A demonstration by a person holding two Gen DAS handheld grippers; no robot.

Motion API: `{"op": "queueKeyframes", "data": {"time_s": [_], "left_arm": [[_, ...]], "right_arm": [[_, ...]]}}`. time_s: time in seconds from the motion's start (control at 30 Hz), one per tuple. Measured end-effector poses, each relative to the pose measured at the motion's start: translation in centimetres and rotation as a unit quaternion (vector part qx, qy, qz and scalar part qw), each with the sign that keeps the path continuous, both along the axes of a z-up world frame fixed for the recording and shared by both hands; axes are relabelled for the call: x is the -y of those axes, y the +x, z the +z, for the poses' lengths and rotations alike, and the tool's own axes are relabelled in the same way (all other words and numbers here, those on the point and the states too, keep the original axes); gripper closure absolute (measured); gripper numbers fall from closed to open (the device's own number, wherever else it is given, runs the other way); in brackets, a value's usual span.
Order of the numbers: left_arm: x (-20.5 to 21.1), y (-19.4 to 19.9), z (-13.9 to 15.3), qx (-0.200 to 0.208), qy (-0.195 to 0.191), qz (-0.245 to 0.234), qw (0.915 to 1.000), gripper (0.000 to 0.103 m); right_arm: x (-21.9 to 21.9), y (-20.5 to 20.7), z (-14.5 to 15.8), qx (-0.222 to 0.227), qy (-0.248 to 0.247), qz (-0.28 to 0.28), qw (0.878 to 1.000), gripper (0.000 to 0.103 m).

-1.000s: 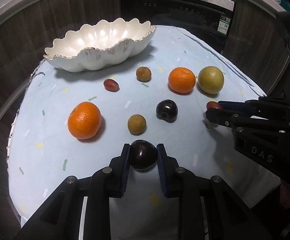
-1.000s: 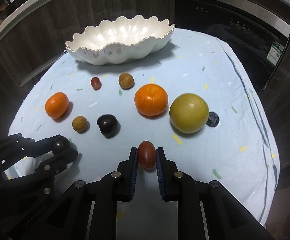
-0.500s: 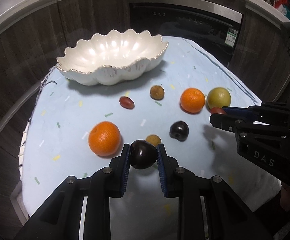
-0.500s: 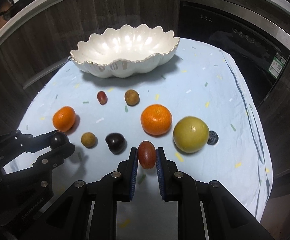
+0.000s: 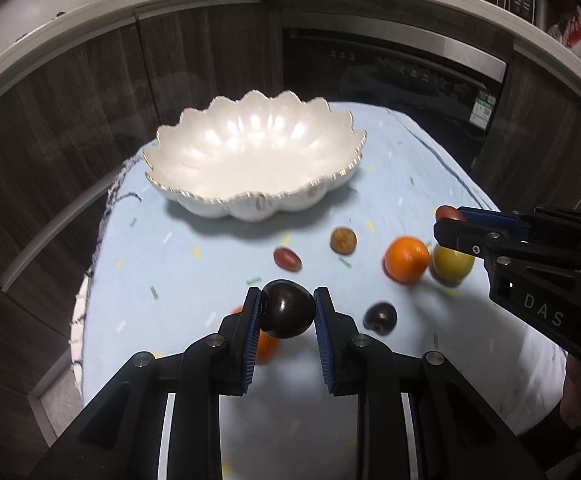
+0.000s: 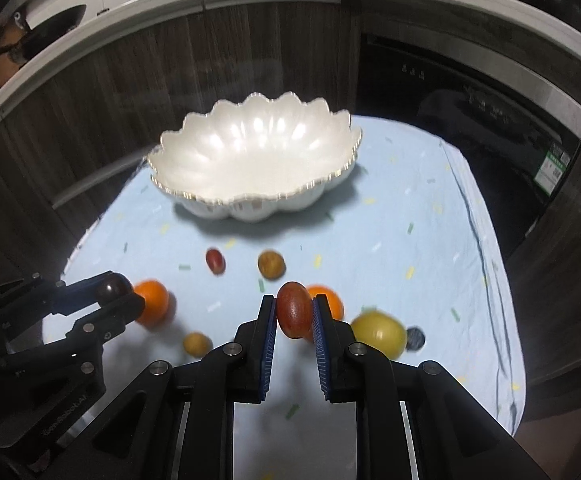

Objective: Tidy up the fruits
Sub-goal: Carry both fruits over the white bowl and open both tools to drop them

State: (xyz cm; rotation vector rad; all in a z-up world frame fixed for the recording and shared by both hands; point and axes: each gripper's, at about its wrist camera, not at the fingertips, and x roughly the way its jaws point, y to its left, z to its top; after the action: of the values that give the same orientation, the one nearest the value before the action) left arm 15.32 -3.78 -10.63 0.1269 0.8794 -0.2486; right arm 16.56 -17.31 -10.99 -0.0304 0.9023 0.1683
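Note:
My left gripper [image 5: 287, 312] is shut on a dark plum [image 5: 287, 309] and holds it above the table. My right gripper [image 6: 293, 316] is shut on a red oval fruit [image 6: 294, 309], also lifted. A white scalloped bowl [image 5: 194, 196] [image 6: 194, 200] stands empty at the back of the light blue cloth. On the cloth lie oranges [image 5: 405, 259] [image 6: 152, 300], a yellow-green fruit [image 6: 378, 334], a second dark plum [image 5: 380, 317], a small red fruit [image 6: 215, 261] and brown round fruits [image 6: 271, 264] [image 6: 197, 343]. The right gripper shows in the left wrist view [image 5: 450, 220].
The light blue cloth [image 6: 410, 240] covers a round table with edges close on both sides. Dark wood cabinets and a black oven stand behind it. A small dark round object [image 6: 415, 338] lies beside the yellow-green fruit.
Both grippers have risen and moved forward toward the bowl, each still holding its fruit. The bowl now looks larger and nearer.

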Motion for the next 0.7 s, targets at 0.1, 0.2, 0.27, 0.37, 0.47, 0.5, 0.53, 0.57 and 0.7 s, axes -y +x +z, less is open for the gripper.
{"op": "queueKeyframes", "data": {"time_s": [0.1, 0.2, 0.27, 0.37, 0.47, 0.5, 0.53, 0.57, 0.7], "left_arm": [[-0.3, 0.7, 0.7, 0.003, -0.003, 0.007, 1.0000, 0.076], [-0.6, 1.5, 1.4, 0.010, -0.004, 0.014, 0.9998, 0.076], [-0.7, 2.1, 1.8, 0.013, -0.006, 0.018, 0.9997, 0.076], [-1.1, 3.0, 2.4, 0.016, -0.009, 0.026, 0.9995, 0.076], [-1.3, 4.2, 2.8, 0.018, -0.011, 0.032, 0.9993, 0.076], [-1.4, 4.6, 2.9, 0.019, -0.012, 0.033, 0.9992, 0.076], [-1.5, 5.2, 3.0, 0.019, -0.012, 0.034, 0.9992, 0.076], [-1.5, 5.5, 3.0, 0.020, -0.011, 0.035, 0.9991, 0.076], [-1.8, 7.1, 3.1, 0.023, -0.012, 0.042, 0.9988, 0.076]], "right_arm": [[-0.1, 0.7, 0.9, 0.010, 0.002, -0.001, 1.000, 0.083], [-0.2, 1.4, 1.7, 0.019, 0.003, -0.002, 1.000, 0.083], [-0.3, 2.0, 2.2, 0.024, 0.003, -0.003, 1.000, 0.083], [-0.4, 2.9, 2.7, 0.028, 0.004, -0.004, 1.000, 0.083], [-0.5, 3.8, 3.1, 0.031, 0.004, -0.005, 0.999, 0.083], [-0.5, 4.2, 3.1, 0.032, 0.005, -0.006, 0.999, 0.083], [-0.6, 4.6, 3.2, 0.032, 0.006, -0.006, 0.999, 0.083], [-0.6, 5.1, 3.3, 0.033, 0.007, -0.007, 0.999, 0.083], [-0.4, 6.8, 3.6, 0.036, 0.008, -0.009, 0.999, 0.083]]}}
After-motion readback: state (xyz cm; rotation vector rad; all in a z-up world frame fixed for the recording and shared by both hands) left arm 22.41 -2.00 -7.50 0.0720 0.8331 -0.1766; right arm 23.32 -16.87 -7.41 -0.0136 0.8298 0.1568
